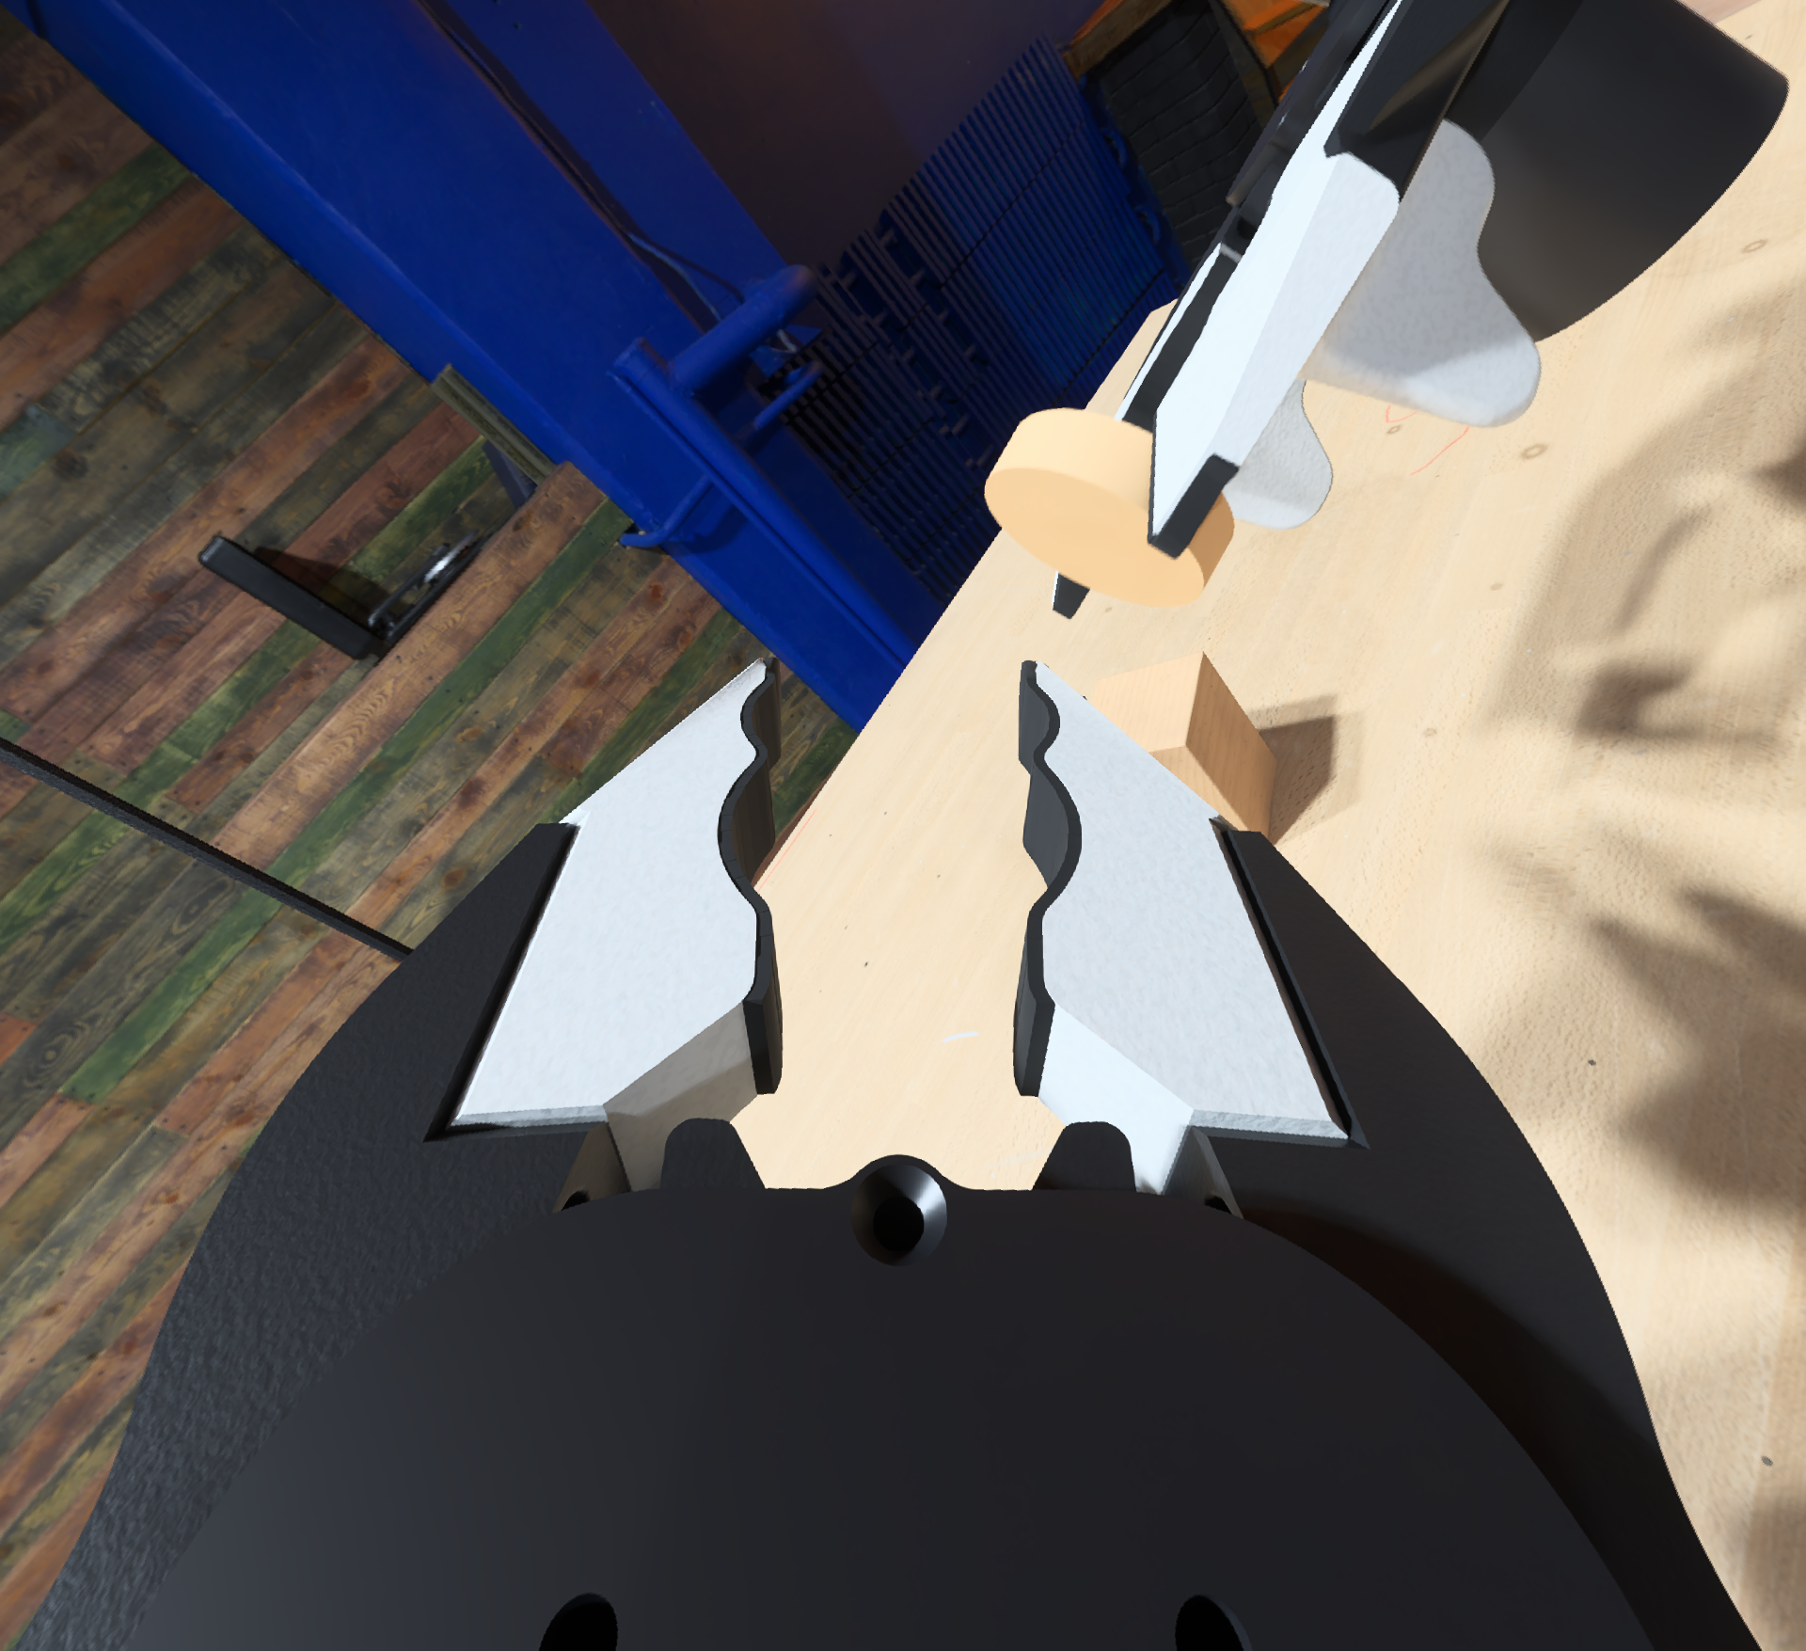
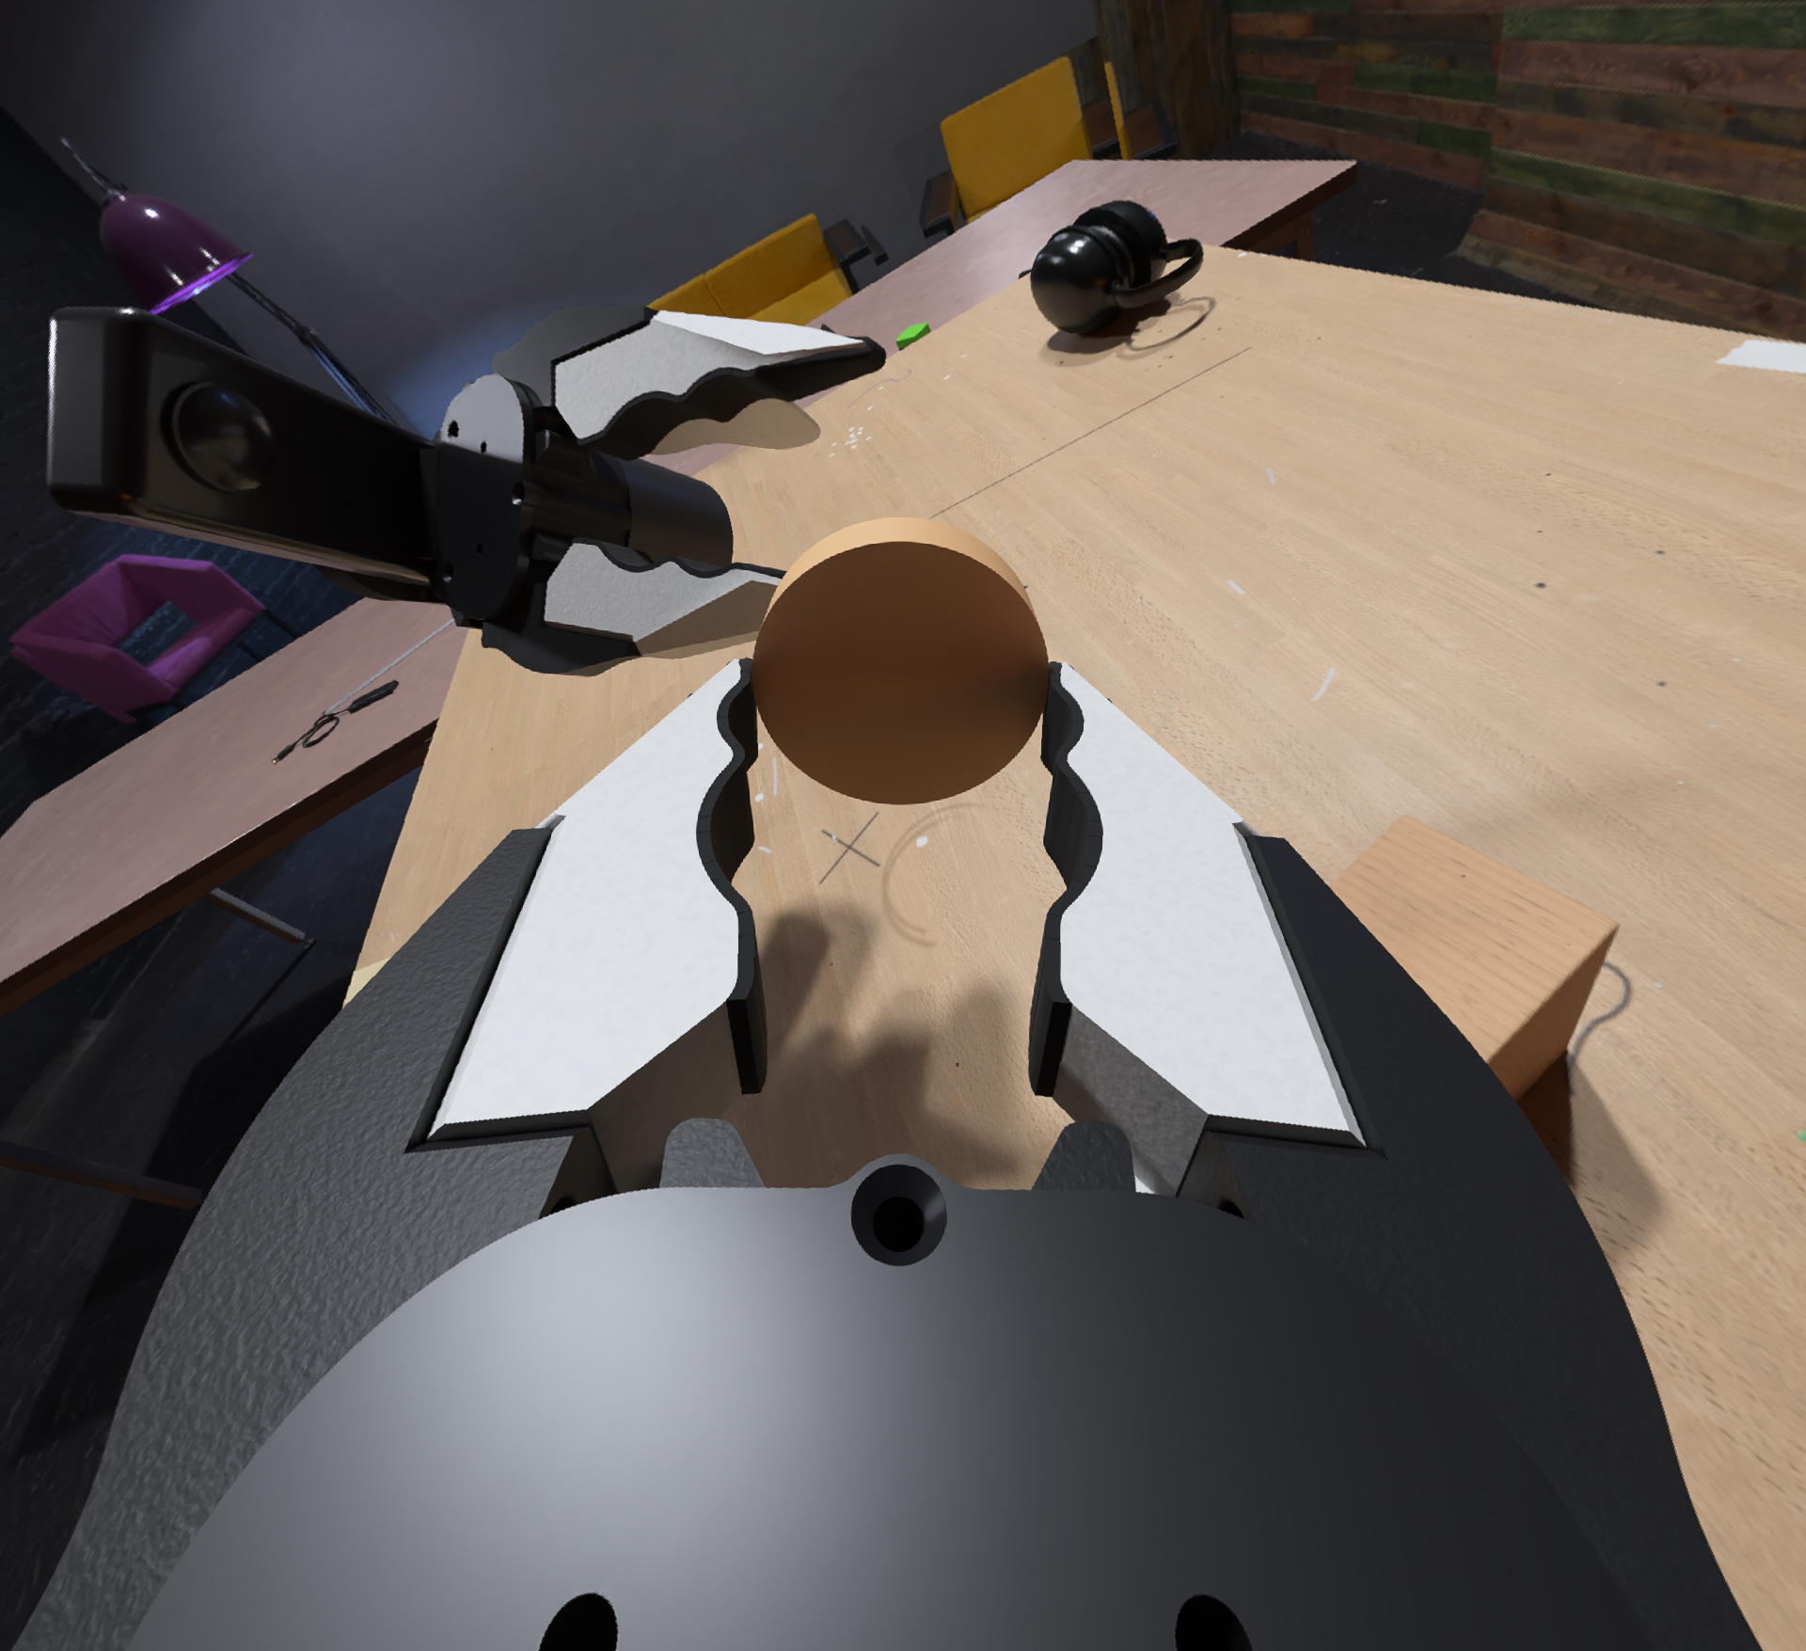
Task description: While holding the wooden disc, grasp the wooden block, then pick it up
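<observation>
My right gripper (image 2: pixel 899 676) is shut on the wooden disc (image 2: pixel 894 666) and holds it edge-on in the air above the light wooden table (image 2: pixel 1368 529). The wooden block (image 2: pixel 1466 949) rests on the table, low and to the right of that gripper. In the left wrist view my left gripper (image 1: pixel 899 685) is open and empty, hovering near the table's edge. The block (image 1: pixel 1212 744) lies just beyond its right fingertip, partly hidden by it. The right gripper (image 1: pixel 1124 568) with the disc (image 1: pixel 1085 509) hangs above and past the block. The left gripper (image 2: pixel 821 470) also shows at the left of the right wrist view.
Black ear defenders (image 2: pixel 1114 275) and a small green cube (image 2: pixel 914 333) lie far down the table. A brown side table (image 2: pixel 195 822) and yellow chairs (image 2: pixel 782 275) stand beyond. A blue metal frame (image 1: pixel 489 236) stands off the table edge (image 1: pixel 938 656).
</observation>
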{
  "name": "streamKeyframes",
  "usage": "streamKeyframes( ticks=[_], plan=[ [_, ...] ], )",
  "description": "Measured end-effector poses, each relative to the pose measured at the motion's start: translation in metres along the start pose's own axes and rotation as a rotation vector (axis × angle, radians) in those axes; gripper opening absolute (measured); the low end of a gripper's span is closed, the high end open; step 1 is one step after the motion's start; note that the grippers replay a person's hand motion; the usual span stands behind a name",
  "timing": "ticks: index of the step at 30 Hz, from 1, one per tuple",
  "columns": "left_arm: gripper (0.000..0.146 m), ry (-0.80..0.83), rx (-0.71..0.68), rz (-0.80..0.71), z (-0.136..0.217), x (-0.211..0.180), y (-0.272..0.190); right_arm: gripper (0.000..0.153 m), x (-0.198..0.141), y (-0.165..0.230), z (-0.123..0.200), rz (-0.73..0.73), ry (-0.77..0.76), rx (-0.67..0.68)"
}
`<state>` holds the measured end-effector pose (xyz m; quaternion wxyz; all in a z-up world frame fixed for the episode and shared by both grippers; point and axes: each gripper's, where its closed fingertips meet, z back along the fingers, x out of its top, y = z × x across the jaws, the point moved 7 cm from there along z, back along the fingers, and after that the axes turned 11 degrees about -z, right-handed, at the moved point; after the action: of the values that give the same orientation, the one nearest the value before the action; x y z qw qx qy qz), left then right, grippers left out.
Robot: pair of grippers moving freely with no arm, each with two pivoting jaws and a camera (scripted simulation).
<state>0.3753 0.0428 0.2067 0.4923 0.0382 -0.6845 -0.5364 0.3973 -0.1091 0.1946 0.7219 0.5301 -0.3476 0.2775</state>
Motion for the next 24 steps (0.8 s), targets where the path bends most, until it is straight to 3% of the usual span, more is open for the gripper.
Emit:
streamKeyframes(
  ticks=[9,18,24],
  plan=[
    [0.047,0.02,-0.046,0.069,-0.004,-0.008,0.0,0.059,0.011,-0.006,0.024,0.033,-0.029,-0.062],
    [0.063,0.044,-0.08,0.116,-0.009,-0.015,-0.002,0.059,0.026,-0.015,0.046,0.091,-0.048,-0.138],
    [0.064,0.059,-0.105,0.126,-0.014,-0.018,-0.006,0.059,0.026,-0.029,0.047,0.083,-0.059,-0.149]
  ],
)
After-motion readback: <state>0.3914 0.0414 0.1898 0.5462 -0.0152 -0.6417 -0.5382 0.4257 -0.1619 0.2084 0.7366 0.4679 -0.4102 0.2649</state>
